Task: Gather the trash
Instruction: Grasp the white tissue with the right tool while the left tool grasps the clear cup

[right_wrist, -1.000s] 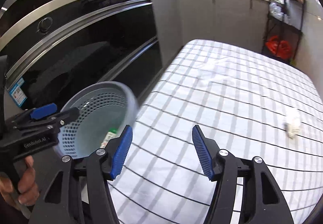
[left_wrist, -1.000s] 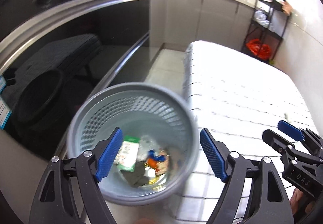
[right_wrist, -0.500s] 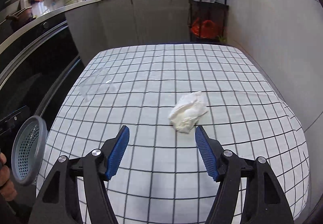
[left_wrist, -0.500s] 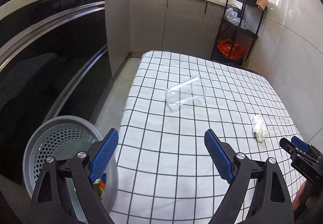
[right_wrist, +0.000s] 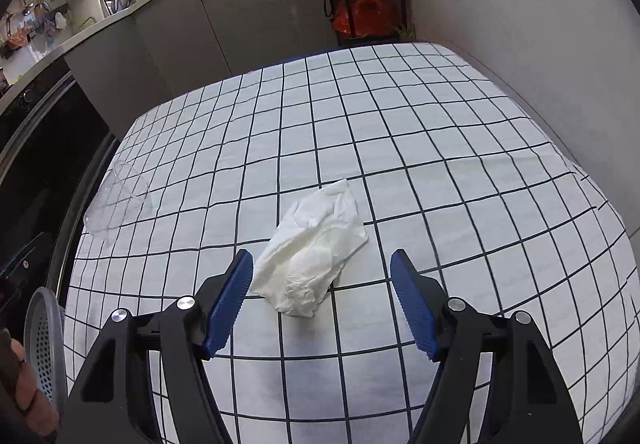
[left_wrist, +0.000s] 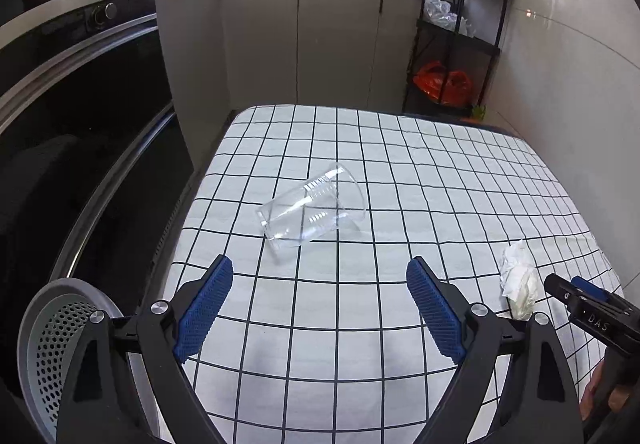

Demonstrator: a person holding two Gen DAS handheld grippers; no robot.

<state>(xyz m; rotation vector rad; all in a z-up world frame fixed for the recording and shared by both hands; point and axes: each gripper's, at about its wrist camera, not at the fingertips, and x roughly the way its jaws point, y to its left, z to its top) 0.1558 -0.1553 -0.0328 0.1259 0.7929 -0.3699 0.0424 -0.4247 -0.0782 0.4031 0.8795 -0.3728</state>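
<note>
Kitchen cabinets in grey, a dark oven front and a sunlit window frame a table covered by a white cloth with a black grid [left_wrist: 320,324], and that cloth serves as the landmark for everything else.

Over the near edge of the cloth, the left gripper [left_wrist: 320,308] has its blue ribbed pads wide apart and its jaws are opening, with only bare cloth between them. Ahead of its fingertips, toward the left-centre of the cloth, a clear plastic cup [left_wrist: 312,206] lies on its side, mouth toward the far right, apart from both pads.

The right gripper [right_wrist: 322,296] hangs over the right part of the cloth with its jaws apart and opening. A crumpled white paper tissue [right_wrist: 312,256] lies on the cloth in the gap between the pads; its near end sits just beside the left pad [right_wrist: 228,300], though the pictures do not settle whether they touch, and it is clear of the right pad. In the left wrist view the same tissue appears near the right edge of the cloth, just ahead of the right gripper's black body.

Off the cloth's near-left corner, lower than the tabletop, stands a round grey plastic basket with perforated walls [left_wrist: 52,336]. Beyond the cloth's far right corner stands a black metal shelf rack [left_wrist: 456,40] holding an orange plastic bag [left_wrist: 440,80]. A person's fingers [right_wrist: 28,400] show at the bottom left of the right wrist view, beside the basket rim.
</note>
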